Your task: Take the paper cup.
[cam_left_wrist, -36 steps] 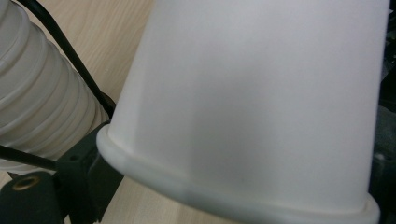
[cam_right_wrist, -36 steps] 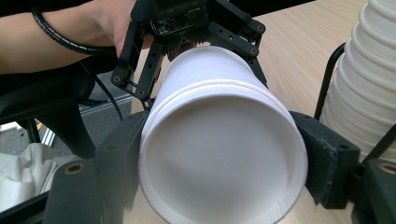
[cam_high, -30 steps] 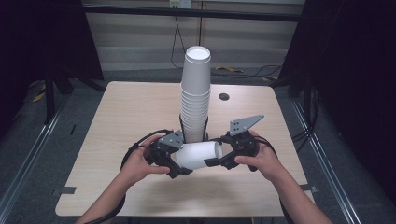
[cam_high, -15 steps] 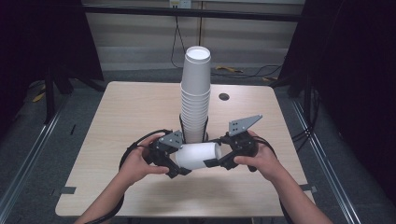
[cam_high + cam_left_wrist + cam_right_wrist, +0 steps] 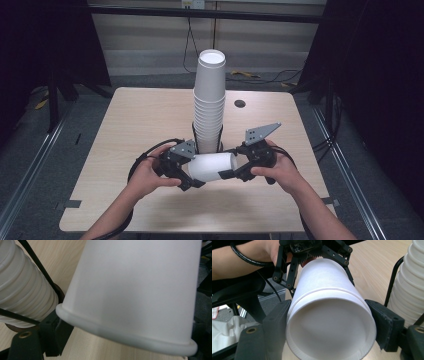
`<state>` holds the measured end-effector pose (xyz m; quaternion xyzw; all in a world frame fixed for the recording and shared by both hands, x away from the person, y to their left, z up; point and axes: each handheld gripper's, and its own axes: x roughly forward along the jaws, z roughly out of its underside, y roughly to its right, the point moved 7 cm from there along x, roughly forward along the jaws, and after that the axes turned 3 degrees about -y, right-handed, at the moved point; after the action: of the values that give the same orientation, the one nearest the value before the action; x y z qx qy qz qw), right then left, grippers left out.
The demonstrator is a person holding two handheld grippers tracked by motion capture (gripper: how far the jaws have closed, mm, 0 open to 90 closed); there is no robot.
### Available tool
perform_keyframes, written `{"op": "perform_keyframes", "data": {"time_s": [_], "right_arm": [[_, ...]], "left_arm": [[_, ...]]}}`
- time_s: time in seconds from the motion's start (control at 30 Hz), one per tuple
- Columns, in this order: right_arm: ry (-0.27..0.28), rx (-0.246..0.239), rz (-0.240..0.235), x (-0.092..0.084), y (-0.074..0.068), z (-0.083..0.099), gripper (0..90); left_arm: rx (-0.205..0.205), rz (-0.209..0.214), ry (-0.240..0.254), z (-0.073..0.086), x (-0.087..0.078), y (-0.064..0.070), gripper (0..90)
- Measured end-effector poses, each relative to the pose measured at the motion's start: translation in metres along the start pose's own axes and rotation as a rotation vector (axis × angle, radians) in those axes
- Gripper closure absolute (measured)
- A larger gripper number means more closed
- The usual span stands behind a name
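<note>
A white paper cup (image 5: 212, 167) lies level above the table's front, held at both ends. My left gripper (image 5: 192, 172) is shut on its left end; its jaws have just been closing on it. My right gripper (image 5: 231, 170) is shut on the right end, and its jaws have just eased open a touch with the cup still pressed between them. In the right gripper view the cup's round end (image 5: 329, 322) faces me between my black pads (image 5: 277, 325), with a ridge around its body. The left gripper view has the cup's rolled rim (image 5: 125, 333) close up.
A tall stack of white cups (image 5: 209, 105) stands in a black wire holder (image 5: 220, 137) just behind the held cup. The wooden table (image 5: 125, 130) has a small dark hole (image 5: 240, 103) at the back. Black cables loop by the left hand (image 5: 145, 175).
</note>
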<state>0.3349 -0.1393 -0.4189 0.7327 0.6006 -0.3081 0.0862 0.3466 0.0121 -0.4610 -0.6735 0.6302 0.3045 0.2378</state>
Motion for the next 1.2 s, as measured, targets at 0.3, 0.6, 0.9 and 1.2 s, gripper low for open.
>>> {"op": "perform_keyframes", "data": {"time_s": [0.3, 0.6, 0.9, 1.2], "right_arm": [[-0.028, -0.017, 0.016, 0.0037, -0.0013, 0.0, 22.0], [-0.047, -0.015, 0.057, 0.0017, 0.0011, 0.0013, 14.0], [-0.185, -0.101, 0.118, -0.0037, 0.0006, 0.0019, 13.2], [-0.382, -0.18, 0.166, -0.0036, -0.0051, -0.001, 12.9]], "left_arm": [[0.0, -0.003, -0.017, -0.0006, -0.0013, 0.0, 15.7], [-0.003, -0.007, -0.059, 0.004, -0.0034, -0.0008, 15.7], [0.001, -0.025, -0.126, 0.007, -0.0006, -0.0007, 15.5], [0.008, -0.048, -0.203, 0.0069, 0.0027, 0.0, 15.3]]}}
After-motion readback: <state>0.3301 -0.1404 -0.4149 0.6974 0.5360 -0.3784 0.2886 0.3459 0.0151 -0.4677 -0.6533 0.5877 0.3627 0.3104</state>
